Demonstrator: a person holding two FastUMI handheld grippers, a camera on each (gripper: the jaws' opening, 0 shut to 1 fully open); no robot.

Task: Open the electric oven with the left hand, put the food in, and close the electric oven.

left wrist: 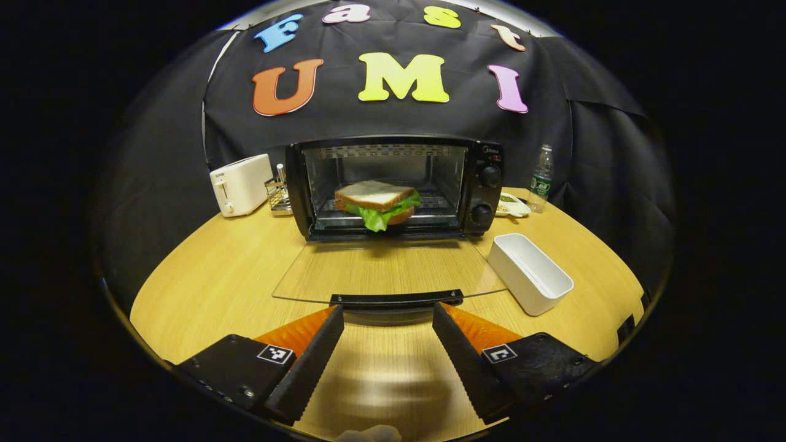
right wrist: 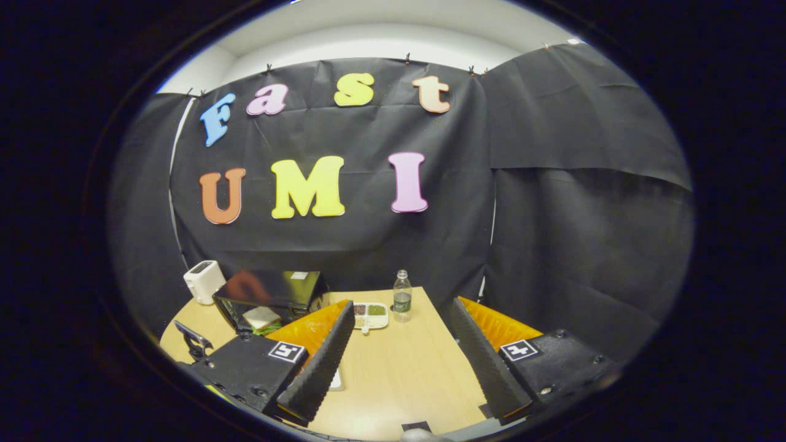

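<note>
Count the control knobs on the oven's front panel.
2, stacked on the electric oven's right-hand panel in the left gripper view: the upper knob and, below it, the lower knob. Other small controls may go unseen at this size.

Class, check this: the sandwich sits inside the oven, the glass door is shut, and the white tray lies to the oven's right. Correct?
Not quite. The glass door is open, lying flat on the table in the left gripper view. The sandwich is inside the oven, the white tray to its right.

Black electric oven (left wrist: 393,187), glass door (left wrist: 387,270) flat open, lettuce sandwich (left wrist: 377,204) on its rack.
</note>
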